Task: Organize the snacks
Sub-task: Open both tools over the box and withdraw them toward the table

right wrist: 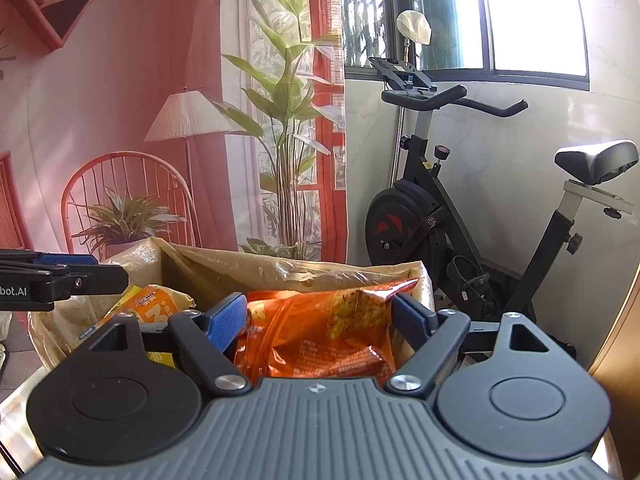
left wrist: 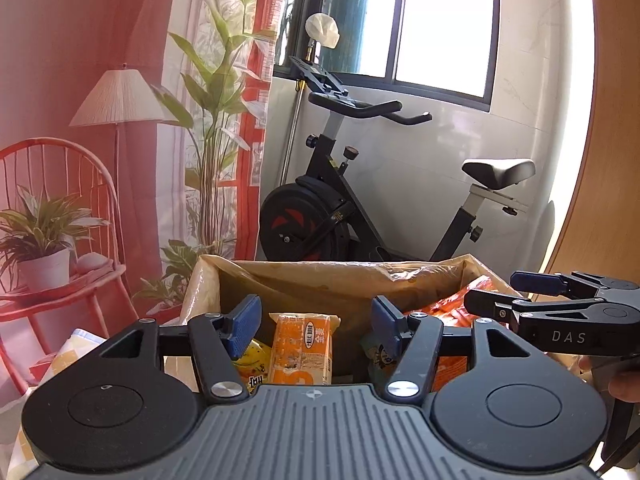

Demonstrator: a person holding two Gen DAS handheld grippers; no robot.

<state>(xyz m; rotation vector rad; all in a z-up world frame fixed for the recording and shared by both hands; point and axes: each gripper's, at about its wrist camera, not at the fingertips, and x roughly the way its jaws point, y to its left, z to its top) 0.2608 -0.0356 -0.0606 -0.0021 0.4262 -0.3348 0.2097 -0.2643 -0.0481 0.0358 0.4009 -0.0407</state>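
Note:
A cardboard box lined with a clear plastic bag (left wrist: 304,276) (right wrist: 280,268) holds snack packs. In the left wrist view an orange-and-white biscuit pack (left wrist: 302,348) stands upright between my left gripper's (left wrist: 316,320) open jaws, not touched, with a yellow pack (left wrist: 252,360) beside it. In the right wrist view a large orange crinkled snack bag (right wrist: 320,328) lies between my right gripper's (right wrist: 320,316) wide-open blue pads; I cannot tell whether the pads touch it. An orange pack (right wrist: 156,304) lies to its left. Each gripper shows in the other's view (left wrist: 560,300) (right wrist: 60,272).
A black exercise bike (left wrist: 360,200) (right wrist: 480,220) stands behind the box by a window. A printed backdrop with a red chair (left wrist: 60,220), lamp and plants hangs at left. A wooden panel (left wrist: 608,120) rises at right. A checked cloth (left wrist: 76,344) covers the surface under the box.

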